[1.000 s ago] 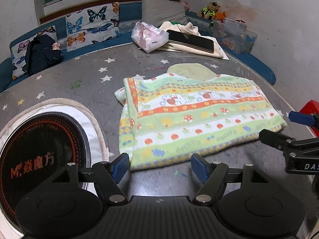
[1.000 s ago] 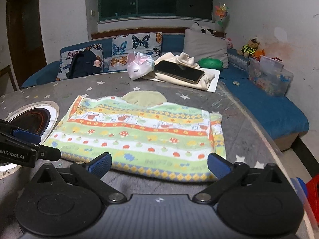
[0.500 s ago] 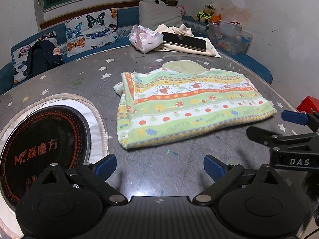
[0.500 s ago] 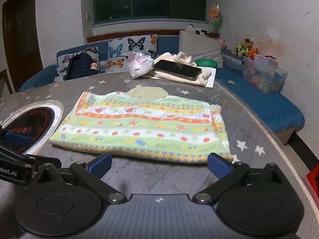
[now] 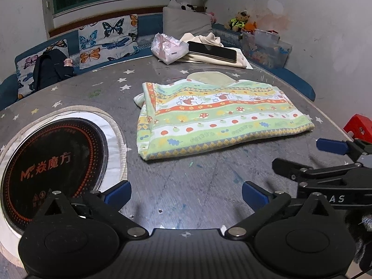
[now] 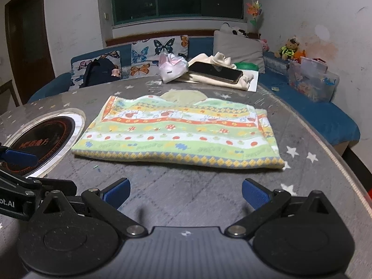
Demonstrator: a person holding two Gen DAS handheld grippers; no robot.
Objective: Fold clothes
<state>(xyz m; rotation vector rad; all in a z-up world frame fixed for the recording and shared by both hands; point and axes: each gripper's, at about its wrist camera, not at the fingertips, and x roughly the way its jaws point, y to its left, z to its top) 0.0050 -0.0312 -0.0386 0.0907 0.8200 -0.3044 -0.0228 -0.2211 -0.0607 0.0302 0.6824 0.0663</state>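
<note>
Two wrist views of a folded striped garment (image 5: 216, 116) laid flat on a round grey table (image 5: 197, 186).

Left wrist view: the left gripper (image 5: 186, 191) is held with jaws spread wide and empty, short of the garment's near edge; the right gripper (image 5: 325, 155) is seen at right, also parted. Right wrist view: the right gripper (image 6: 186, 191) is likewise spread and empty, the garment (image 6: 181, 132) lying ahead, beside an induction hob (image 6: 41, 139).
</note>
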